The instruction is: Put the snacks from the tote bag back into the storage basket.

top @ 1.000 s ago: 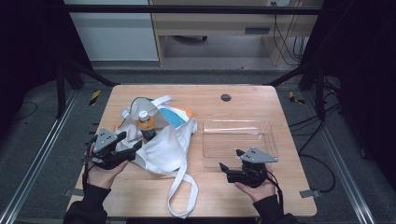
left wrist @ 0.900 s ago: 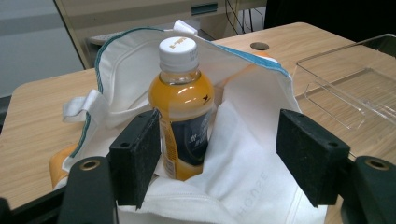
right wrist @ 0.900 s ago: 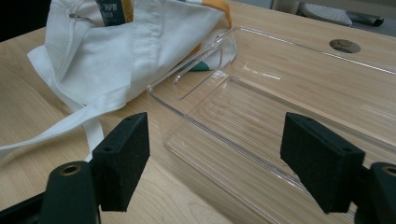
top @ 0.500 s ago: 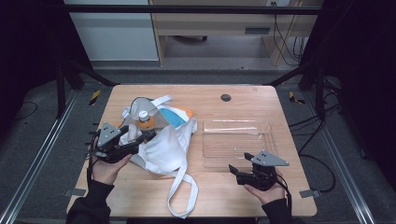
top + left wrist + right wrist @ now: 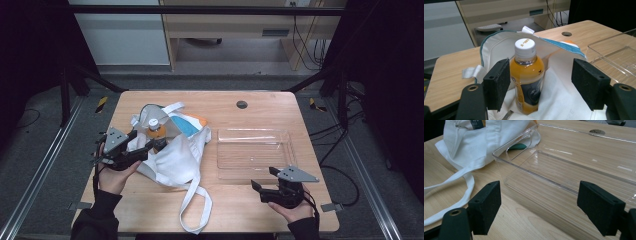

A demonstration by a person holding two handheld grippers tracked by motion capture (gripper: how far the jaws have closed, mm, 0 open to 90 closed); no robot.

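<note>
1. The left gripper (image 5: 150, 149) sits at the mouth of the white tote bag (image 5: 176, 159), much as it did a second ago, on the left of the wooden table (image 5: 280, 107). In the left gripper view its jaws stand wide apart around the orange juice bottle (image 5: 526, 77), one pad just beside the bottle's side and the other well clear of it (released, not grasping).
2. The bottle stands upright inside the bag, white cap on, with a blue and orange packet (image 5: 189, 124) behind it.
3. The clear plastic tray (image 5: 254, 152) lies empty just right of the bag, so unpacking into it looks not yet begun.
4. The right gripper (image 5: 260, 189) has slid toward the table's near right corner since a second ago; its jaws have just been opening, with nothing between them, and point at the tray's near wall without touching it. I judge it is clearing room for the left gripper to lift the bottle.
</note>
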